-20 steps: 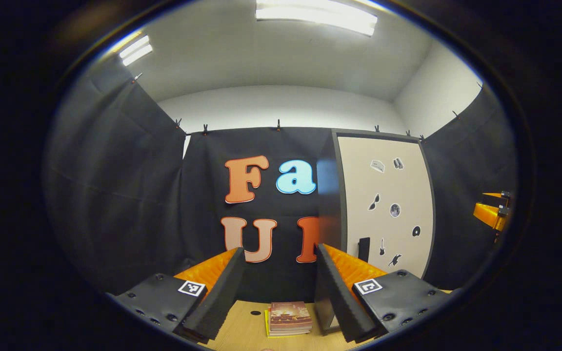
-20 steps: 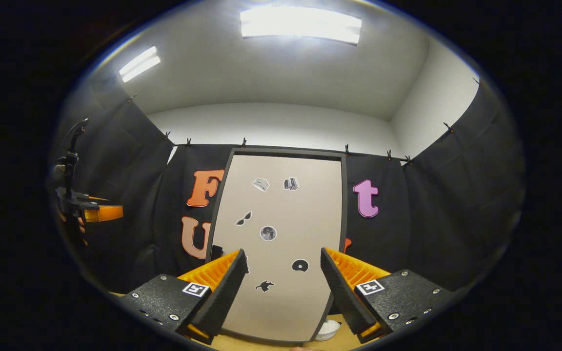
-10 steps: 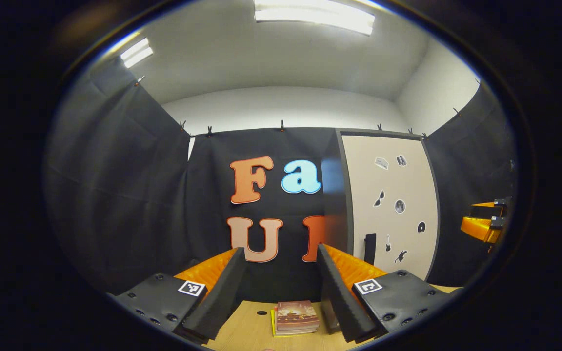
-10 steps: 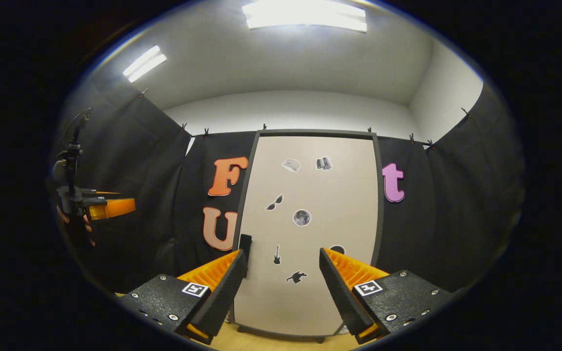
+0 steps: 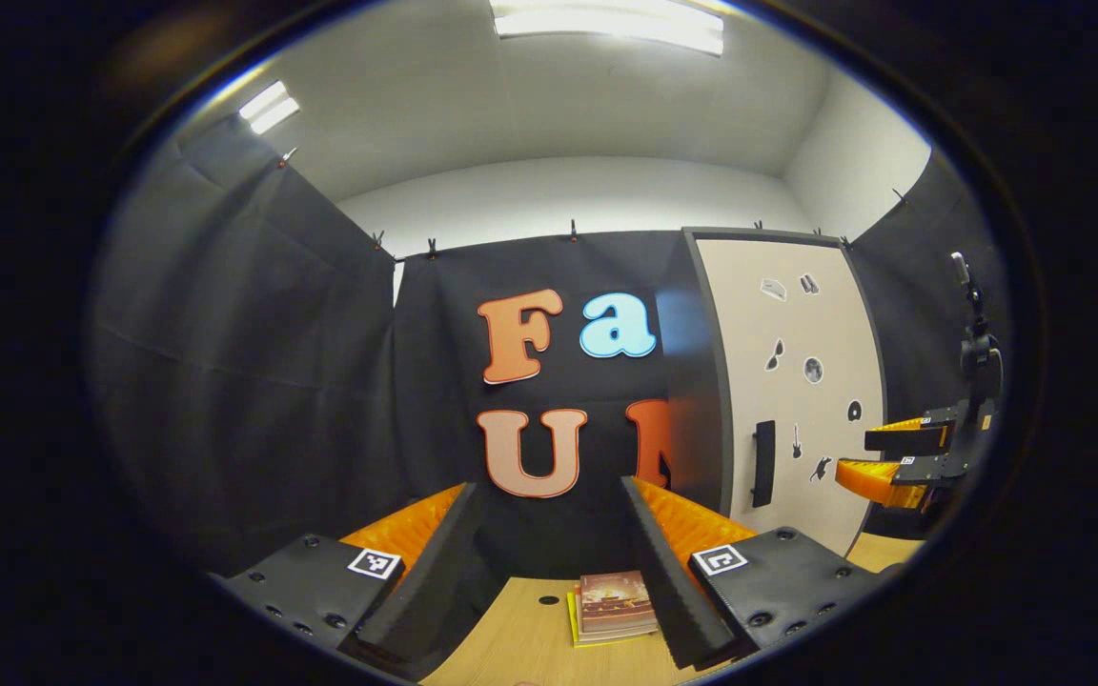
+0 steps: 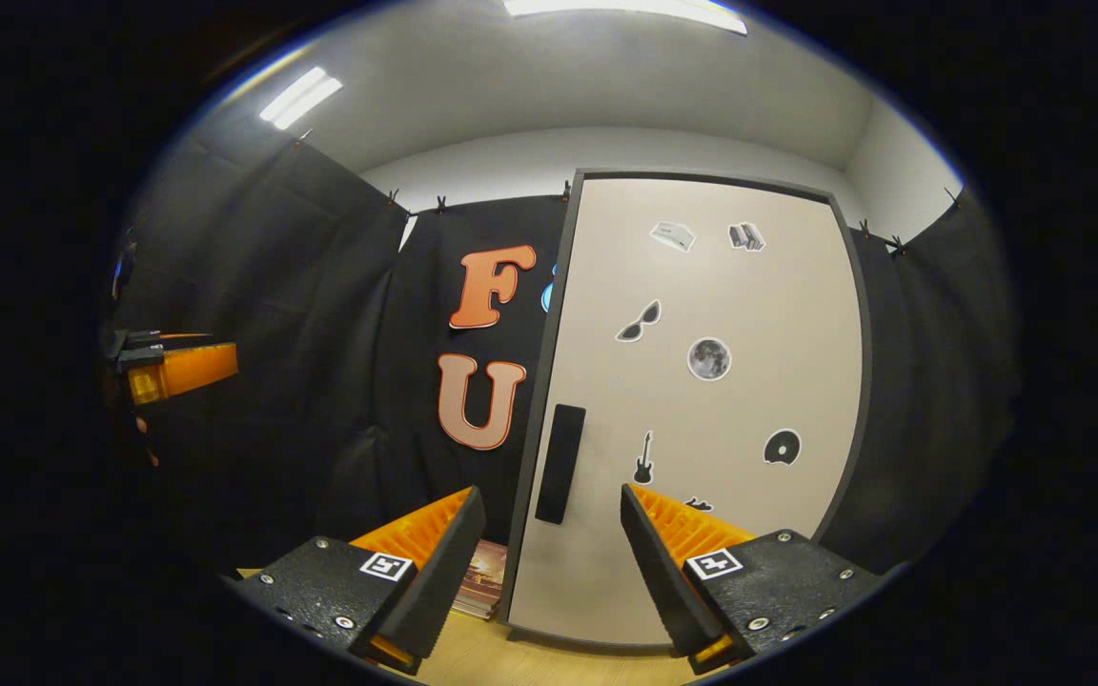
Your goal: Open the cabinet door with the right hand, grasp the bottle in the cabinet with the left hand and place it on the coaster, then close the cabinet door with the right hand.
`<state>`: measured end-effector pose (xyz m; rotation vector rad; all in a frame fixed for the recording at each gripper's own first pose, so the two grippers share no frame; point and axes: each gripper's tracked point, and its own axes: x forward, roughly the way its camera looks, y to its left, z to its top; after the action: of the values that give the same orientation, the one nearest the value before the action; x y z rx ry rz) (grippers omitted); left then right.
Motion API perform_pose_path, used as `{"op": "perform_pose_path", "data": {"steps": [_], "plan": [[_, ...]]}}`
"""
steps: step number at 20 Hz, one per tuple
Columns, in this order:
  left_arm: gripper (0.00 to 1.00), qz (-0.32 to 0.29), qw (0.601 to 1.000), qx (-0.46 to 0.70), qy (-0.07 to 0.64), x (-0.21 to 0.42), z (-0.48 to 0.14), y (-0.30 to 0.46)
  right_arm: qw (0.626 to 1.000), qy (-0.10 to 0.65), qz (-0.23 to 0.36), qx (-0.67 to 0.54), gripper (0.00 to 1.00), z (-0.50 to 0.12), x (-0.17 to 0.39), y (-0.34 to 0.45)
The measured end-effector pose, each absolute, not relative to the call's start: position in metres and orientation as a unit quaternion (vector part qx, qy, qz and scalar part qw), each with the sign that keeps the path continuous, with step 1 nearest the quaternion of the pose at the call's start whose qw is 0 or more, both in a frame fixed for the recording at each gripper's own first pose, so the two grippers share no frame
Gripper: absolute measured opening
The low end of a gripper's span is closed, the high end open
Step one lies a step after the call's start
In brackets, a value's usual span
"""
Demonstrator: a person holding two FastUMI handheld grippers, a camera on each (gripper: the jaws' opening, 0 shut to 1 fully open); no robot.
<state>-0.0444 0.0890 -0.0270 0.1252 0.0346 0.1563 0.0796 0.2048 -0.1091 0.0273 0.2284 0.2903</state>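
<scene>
Beige cabinet door (image 6: pixel 701 419) sits apparently closed; right gripper (image 6: pixel 549 534) and left gripper (image 5: pixel 549 534) fingers spread, empty.

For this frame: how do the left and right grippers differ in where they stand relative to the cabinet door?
The right gripper faces the cabinet door, its handle just beyond its fingers; the left gripper faces the cloth wall, above the books, with the door off to one side. Both are open and empty.

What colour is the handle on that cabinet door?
The handle is black, on the beige cabinet door; clearest in the right gripper view.
</scene>
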Motion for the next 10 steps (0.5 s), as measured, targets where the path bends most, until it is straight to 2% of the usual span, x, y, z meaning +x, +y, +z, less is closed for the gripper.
{"op": "perform_pose_path", "data": {"steps": [5, 10], "plan": [[0.95, 0.103, 0.992, 0.068, 0.031, -0.048, -0.039, 0.12, 0.979, 0.147, 0.137, 0.03, 0.89, -0.134, 0.115, 0.228], [0.95, 0.122, 0.99, 0.066, 0.04, -0.057, -0.051, 0.147, 0.977, 0.179, 0.11, 0.023, 0.84, -0.162, 0.159, 0.241]]}}
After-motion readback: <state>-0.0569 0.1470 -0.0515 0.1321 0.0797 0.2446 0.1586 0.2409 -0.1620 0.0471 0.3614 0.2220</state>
